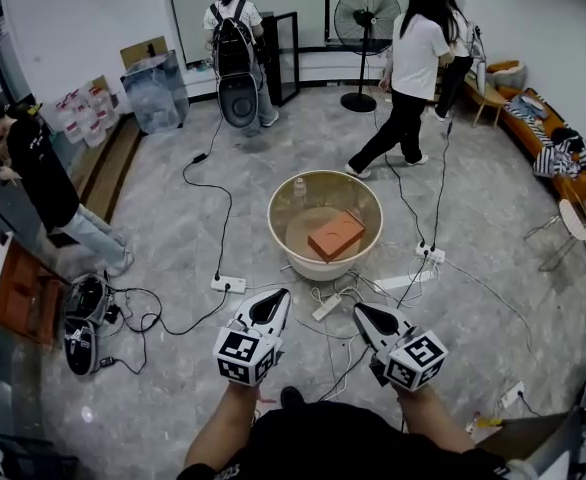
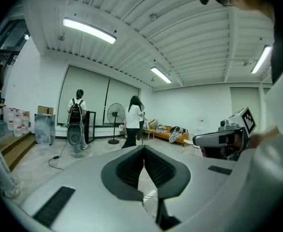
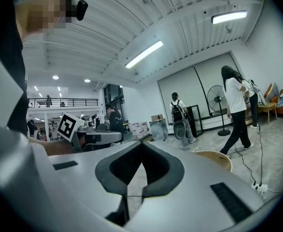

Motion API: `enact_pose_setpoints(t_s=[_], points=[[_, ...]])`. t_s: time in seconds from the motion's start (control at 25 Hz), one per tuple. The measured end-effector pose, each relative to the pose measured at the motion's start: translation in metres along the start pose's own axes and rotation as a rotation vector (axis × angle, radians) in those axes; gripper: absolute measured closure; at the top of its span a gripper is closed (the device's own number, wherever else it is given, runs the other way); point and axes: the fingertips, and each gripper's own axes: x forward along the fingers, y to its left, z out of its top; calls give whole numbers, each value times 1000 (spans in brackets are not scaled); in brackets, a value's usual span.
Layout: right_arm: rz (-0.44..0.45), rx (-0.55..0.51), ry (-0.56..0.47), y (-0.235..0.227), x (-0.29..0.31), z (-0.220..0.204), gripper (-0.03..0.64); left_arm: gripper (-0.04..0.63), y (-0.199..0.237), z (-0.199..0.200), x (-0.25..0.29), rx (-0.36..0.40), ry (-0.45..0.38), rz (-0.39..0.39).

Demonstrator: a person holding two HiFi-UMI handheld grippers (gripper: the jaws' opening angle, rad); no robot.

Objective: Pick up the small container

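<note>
A round beige basin (image 1: 277, 230) stands on the floor ahead of me. Inside it lie an orange box (image 1: 336, 234) and, at the far left of the bowl, a small clear container (image 1: 299, 190). My left gripper (image 1: 283, 293) hovers just short of the basin's near rim, shut and empty. My right gripper (image 1: 357, 309) is beside it, also shut with nothing held. In the left gripper view the jaws (image 2: 144, 147) meet at their tips; the right gripper view shows its own jaws (image 3: 141, 144) closed too, with the basin's rim (image 3: 217, 157) to the right.
Power strips (image 1: 228, 284) and loose cables (image 1: 325, 308) lie on the floor between me and the basin. Two people (image 1: 409, 68) walk at the back near a standing fan (image 1: 365, 18). Another person (image 1: 38, 173) stands left; an orange sofa (image 1: 558, 153) lines the right wall.
</note>
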Motion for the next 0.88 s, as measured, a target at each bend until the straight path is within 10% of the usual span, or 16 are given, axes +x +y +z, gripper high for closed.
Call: enact_pose_setpoints(t_s=[0.36,0.88], points=[[-30,-6,27,17,38,3,603,577,15,16,-12,-22,-131,-167],[-37,-17,41,48,62,-1,603,577,59,1,-53,-21,-111,-93]])
